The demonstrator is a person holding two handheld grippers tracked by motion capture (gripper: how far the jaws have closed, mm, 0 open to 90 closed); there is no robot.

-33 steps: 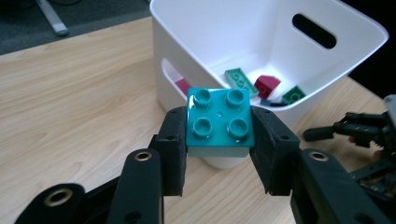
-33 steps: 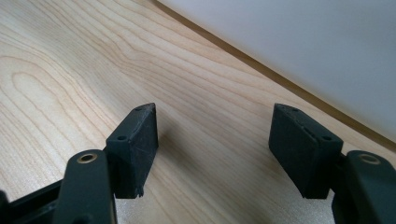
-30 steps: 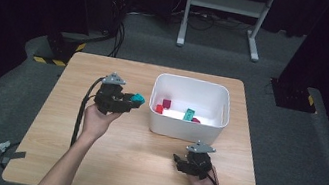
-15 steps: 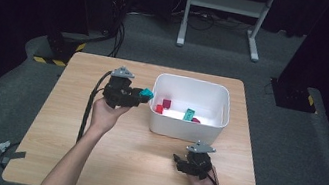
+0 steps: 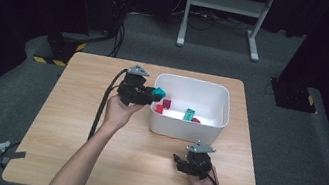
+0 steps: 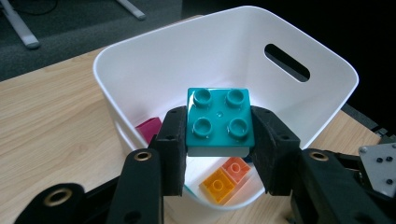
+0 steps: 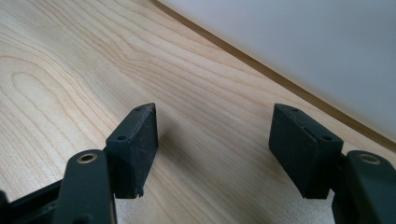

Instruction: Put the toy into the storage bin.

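Item: teal brick (image 6: 219, 122), 2-by-2 studs, moulded plastic. Held in the left gripper (image 6: 219, 140), its 2 black jaws closed partway onto opposite side walls, pads pressing flat against them.

Location: in the air above the near-left rim of the white bin (image 6: 327, 60). In the high view the teal brick (image 5: 158, 92) sits at the tip of the left gripper (image 5: 152, 95), just over the wall of the white bin (image 5: 223, 107), not yet fully above its floor.

Orientation: stud face up, tipped slightly toward the gripper camera; base roughly level. Footprint near square, so no real long axis; the short axis runs vertically through the studs.

Handling, as judged: light, rigid, not fragile; smooth glossy walls could slip under a weak pinch. Best hold is the 1 in use, on 2 parallel side walls below the studs.

Bin contents: orange brick (image 6: 218, 184), paler red-orange brick (image 6: 237, 169), magenta brick (image 6: 149, 129) on the floor.

Right gripper (image 7: 212, 140): jaws wide apart, nothing between them, resting low over the wooden table (image 7: 70, 60) beside the bin's outer wall.
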